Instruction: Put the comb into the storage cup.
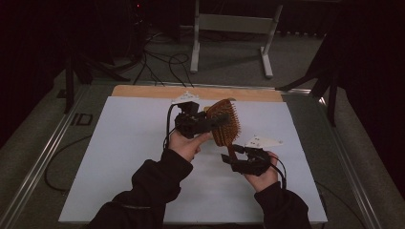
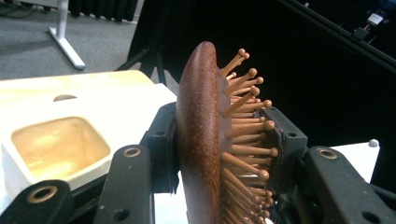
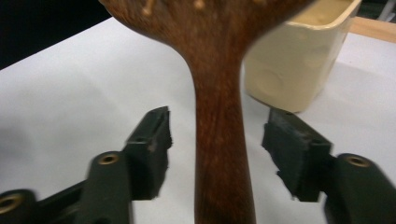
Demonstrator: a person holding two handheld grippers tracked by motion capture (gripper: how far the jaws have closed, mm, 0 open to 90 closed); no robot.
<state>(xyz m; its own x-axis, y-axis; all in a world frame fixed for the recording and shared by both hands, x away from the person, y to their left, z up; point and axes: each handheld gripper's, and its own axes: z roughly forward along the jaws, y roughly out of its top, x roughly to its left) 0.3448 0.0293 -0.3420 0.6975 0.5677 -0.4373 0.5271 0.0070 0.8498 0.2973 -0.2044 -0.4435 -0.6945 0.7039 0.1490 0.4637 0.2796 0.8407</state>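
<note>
The left gripper (image 2: 219, 154) was clenched on the brush (image 1: 224, 121) head, one jaw on its wooden back, the other among the pins, holding it above the table (image 1: 119, 157). The handle ran down and near, straight between the right gripper's (image 3: 217, 154) spread jaws, neither touching it. Far right stood a cream tub (image 3: 299, 56), apparently empty.
</note>
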